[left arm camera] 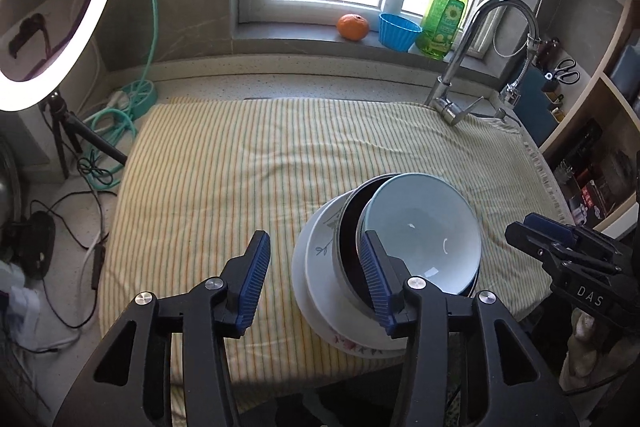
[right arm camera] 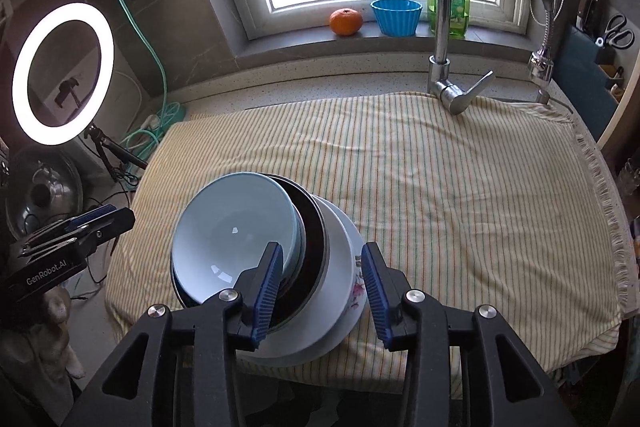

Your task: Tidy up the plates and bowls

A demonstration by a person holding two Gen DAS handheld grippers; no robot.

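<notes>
A stack of dishes sits on the striped cloth [left arm camera: 240,187] near its front edge. A pale blue bowl [left arm camera: 424,227] lies tilted on top, inside a dark bowl [left arm camera: 352,227], over white floral plates [left arm camera: 316,267]. The stack also shows in the right wrist view, with the blue bowl [right arm camera: 232,227], dark bowl [right arm camera: 312,227] and floral plate [right arm camera: 352,283]. My left gripper [left arm camera: 316,279] is open and empty, just left of the stack. My right gripper [right arm camera: 320,287] is open and empty, its jaws straddling the stack's right side. Each gripper shows in the other's view, the right one [left arm camera: 560,247] and the left one [right arm camera: 80,231].
A faucet [right arm camera: 444,27] stands at the back right. On the windowsill are an orange [right arm camera: 346,21], a blue cup [right arm camera: 396,17] and a green soap bottle [left arm camera: 442,23]. A ring light [right arm camera: 62,75] on a tripod, cables and a green hose are at the left. Shelves stand at right.
</notes>
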